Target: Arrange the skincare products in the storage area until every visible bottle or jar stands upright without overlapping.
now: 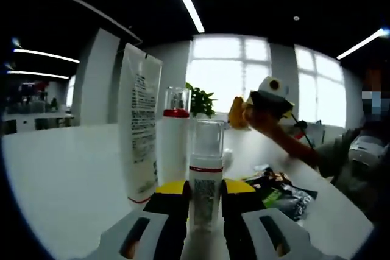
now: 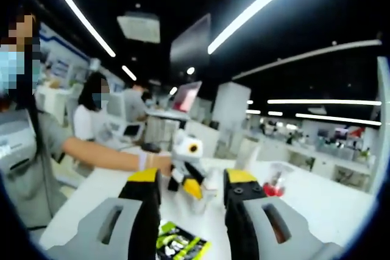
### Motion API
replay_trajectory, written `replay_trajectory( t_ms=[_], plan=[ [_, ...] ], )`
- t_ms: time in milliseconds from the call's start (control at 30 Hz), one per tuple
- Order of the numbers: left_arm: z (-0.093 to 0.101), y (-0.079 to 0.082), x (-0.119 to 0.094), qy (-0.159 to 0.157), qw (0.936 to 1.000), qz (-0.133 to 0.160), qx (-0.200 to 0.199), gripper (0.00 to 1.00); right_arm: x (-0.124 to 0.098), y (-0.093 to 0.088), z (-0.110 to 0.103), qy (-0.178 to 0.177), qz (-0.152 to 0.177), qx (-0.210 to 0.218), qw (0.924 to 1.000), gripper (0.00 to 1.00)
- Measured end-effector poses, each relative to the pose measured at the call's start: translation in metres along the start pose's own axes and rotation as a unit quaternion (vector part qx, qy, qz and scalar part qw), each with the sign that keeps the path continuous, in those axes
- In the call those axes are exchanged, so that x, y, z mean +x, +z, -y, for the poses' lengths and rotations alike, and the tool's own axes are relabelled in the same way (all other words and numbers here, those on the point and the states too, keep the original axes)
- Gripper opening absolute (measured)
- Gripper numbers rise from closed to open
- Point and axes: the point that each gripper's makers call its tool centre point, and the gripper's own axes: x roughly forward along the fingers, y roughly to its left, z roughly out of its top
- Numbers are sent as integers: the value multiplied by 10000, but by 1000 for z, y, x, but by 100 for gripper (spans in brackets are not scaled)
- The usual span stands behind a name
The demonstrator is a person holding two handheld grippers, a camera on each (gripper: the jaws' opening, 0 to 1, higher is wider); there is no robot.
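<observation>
A white pump bottle with a clear cap and a red band stands on the white table. My left gripper is shut on its lower body, one yellow-tipped jaw on each side. Just behind it stands a second white bottle with a red collar and clear cap, and to its left a tall white tube stands upright. In the left gripper view a hand holds my right gripper up above the table at the right. My right gripper is open, nothing between its jaws. It faces the left gripper and the red-collared bottle.
Dark and green sachets lie on the table right of the pump bottle, and one shows below the right jaws. A potted plant stands by the far window. The person holding the grippers stands at the table; others sit at desks behind.
</observation>
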Motion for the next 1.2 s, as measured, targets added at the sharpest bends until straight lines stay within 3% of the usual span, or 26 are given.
replay_trajectory(
  t_ms=[300,500,967,1100,1200],
  plan=[
    [-6,1,3,-39,9999,71,121,20,4,-3,-13,353,-82,-22,9993,48],
    [-5,1,2,-16,9997,62,219,21,2,-2,-12,310,-53,-65,9995,48],
    [0,2,-1,5,10000,21,6,26,0,-1,-9,277,-72,-149,9995,47],
    [0,-3,-2,10,9999,-139,-24,33,0,-2,-8,259,-115,-201,9994,47],
    [0,-16,-4,57,9987,-497,3,35,-1,0,-8,242,-95,-231,9994,46]
  ],
)
